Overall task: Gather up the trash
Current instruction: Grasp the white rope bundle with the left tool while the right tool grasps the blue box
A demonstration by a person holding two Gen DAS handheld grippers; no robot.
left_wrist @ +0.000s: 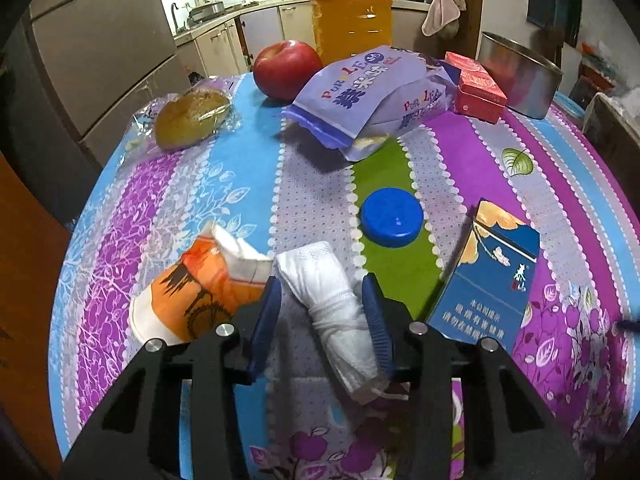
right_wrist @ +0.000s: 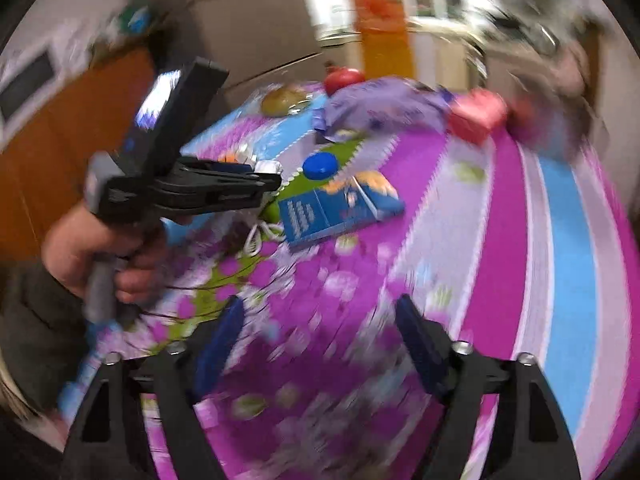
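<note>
A crumpled white tissue lies on the patterned tablecloth between the blue pads of my left gripper. The jaws stand apart on either side of it, the right pad touching it. A crushed orange paper cup lies just to its left, a blue bottle cap beyond it, and a blue cigarette box to the right. My right gripper is open and empty over the tablecloth. The right wrist view is blurred and shows the left gripper from the side, near the box.
At the far side of the table stand a red apple, a wrapped bun, a purple snack bag, a red box, a metal pot and a tall orange bottle. Kitchen cabinets lie beyond.
</note>
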